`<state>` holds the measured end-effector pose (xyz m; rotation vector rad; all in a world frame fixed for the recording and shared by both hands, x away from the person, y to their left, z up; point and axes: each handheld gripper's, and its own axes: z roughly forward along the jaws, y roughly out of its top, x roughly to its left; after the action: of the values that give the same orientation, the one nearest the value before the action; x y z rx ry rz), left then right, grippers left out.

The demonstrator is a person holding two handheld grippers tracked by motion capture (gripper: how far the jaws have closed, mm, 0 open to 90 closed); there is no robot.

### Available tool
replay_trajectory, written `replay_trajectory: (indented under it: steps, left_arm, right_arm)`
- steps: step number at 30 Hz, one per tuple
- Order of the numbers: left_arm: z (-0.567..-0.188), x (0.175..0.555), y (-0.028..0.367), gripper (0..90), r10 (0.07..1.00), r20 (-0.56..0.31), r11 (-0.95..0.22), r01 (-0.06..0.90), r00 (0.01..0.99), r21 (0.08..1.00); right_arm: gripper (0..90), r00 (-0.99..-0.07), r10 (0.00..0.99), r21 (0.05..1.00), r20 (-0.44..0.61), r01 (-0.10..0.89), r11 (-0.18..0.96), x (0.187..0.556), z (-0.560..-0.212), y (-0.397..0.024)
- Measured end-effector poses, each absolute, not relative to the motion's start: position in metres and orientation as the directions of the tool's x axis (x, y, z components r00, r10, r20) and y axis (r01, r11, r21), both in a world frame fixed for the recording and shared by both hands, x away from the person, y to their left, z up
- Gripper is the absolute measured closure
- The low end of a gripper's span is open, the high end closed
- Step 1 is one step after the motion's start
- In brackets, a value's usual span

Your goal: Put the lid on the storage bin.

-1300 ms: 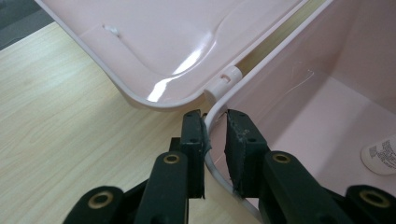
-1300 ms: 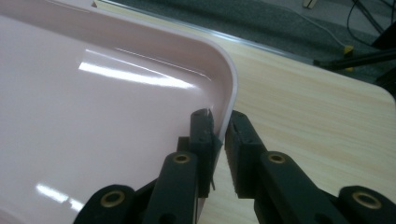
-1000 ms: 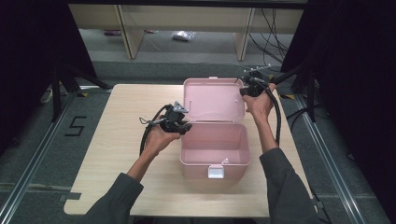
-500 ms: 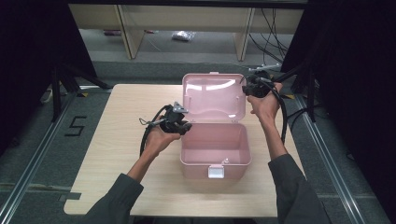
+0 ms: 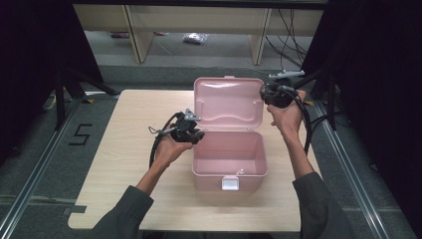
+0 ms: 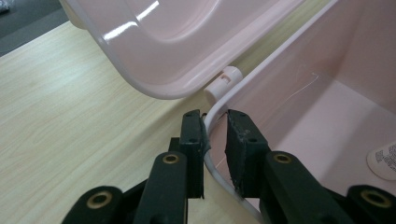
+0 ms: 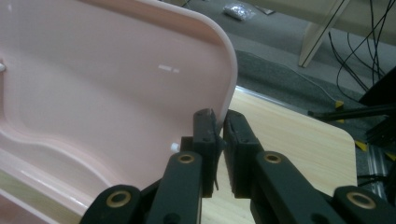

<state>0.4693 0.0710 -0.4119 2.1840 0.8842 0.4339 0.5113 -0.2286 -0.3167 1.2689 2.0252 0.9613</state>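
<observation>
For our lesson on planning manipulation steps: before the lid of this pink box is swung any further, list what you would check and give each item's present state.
1. Right gripper pinches the lid at its side edge: ok, jaws closed on the edge.
2. Left gripper steadies the box: ok, jaws straddle its wall near the hinge, the outer pad against it.
3. Lid raised above the box: ok, standing open.
4. Box flat on the table: ok.
5. Box interior free of things in the lid's way: cannot tell; a white round thing lies inside.
</observation>
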Motion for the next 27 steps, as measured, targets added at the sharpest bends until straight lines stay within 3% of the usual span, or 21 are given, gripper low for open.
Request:
replay_trajectory:
  steps: [27]
  left_arm:
    - [-0.415,0.467,0.073,75.7,0.707,0.040,-0.487,0.445,0.706,0.752]
  right_arm:
    - [86.1,-0.410,0.909,0.865,-0.070,0.429,0.260,0.470,-0.313,-0.236]
